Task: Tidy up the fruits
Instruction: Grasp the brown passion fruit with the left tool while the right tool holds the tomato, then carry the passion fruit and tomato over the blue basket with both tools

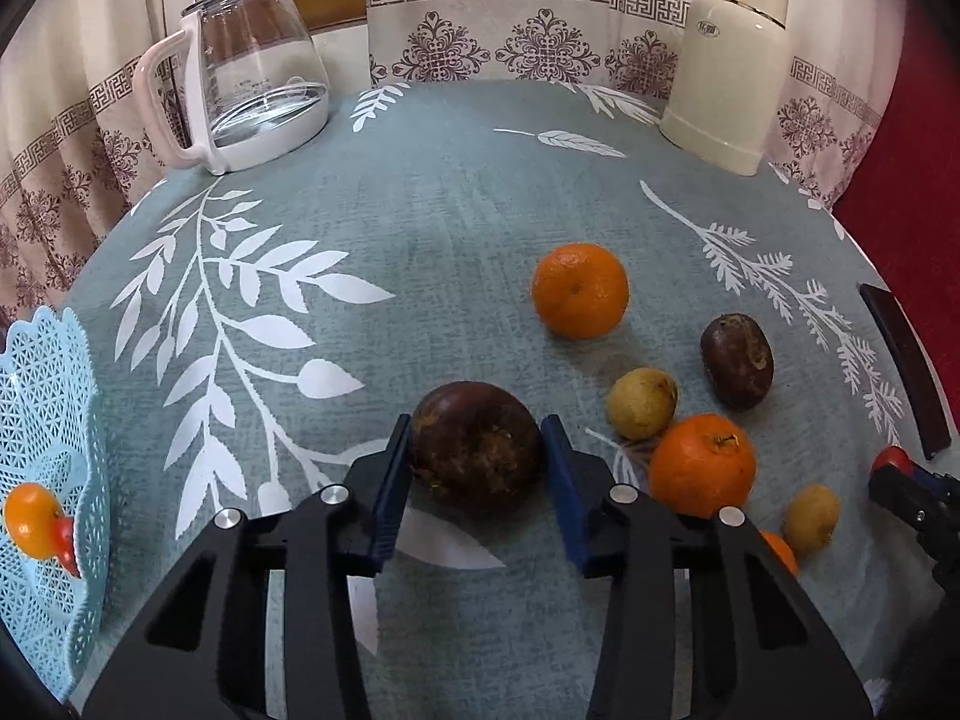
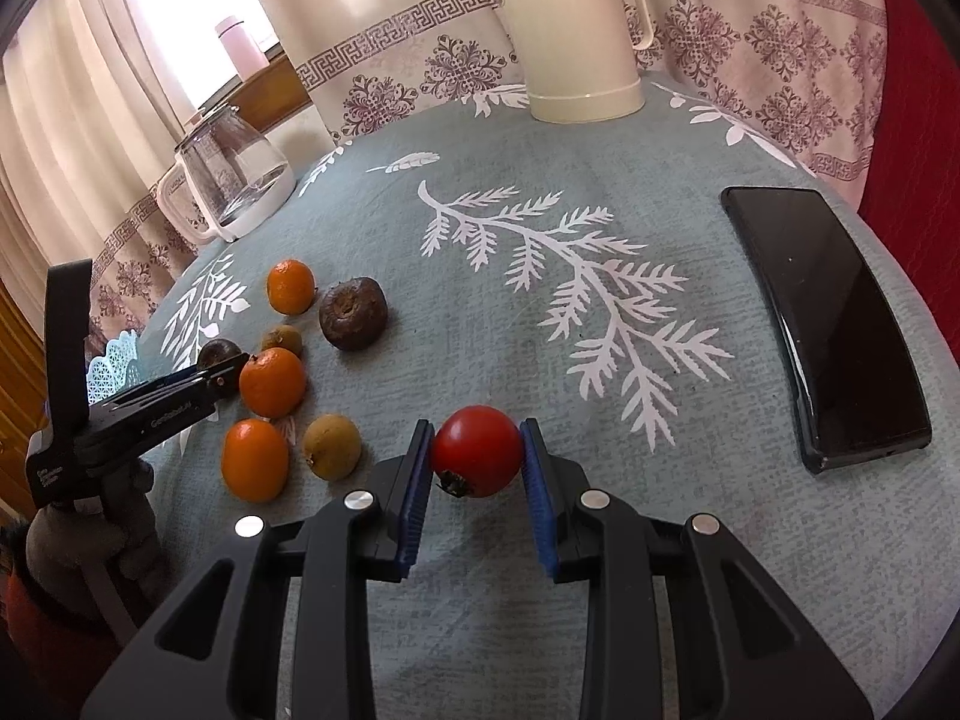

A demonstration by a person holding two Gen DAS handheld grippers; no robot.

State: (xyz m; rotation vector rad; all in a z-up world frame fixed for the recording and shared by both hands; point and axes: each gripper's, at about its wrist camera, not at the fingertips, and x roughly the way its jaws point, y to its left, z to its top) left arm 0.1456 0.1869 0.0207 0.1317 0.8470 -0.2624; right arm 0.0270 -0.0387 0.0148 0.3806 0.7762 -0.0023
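My left gripper (image 1: 477, 450) is shut on a dark brown passion fruit (image 1: 477, 444), its blue pads against both sides, low over the tablecloth. To its right lie an orange (image 1: 580, 290), a second brown fruit (image 1: 737, 360), two yellowish small fruits (image 1: 641, 402) and another orange (image 1: 702, 463). A pale blue lace basket (image 1: 54, 468) at far left holds an orange (image 1: 30, 519) and something red. My right gripper (image 2: 477, 450) is shut on a red tomato (image 2: 477, 450). In the right wrist view the left gripper (image 2: 180, 384) shows at the left beside the fruit cluster.
A glass kettle (image 1: 252, 72) stands at the back left and a cream thermos (image 1: 735, 60) at the back right. A black phone (image 2: 828, 324) lies on the right of the round table (image 2: 540, 330). Patterned curtains hang behind. A person's hand (image 2: 90, 516) grips the left tool.
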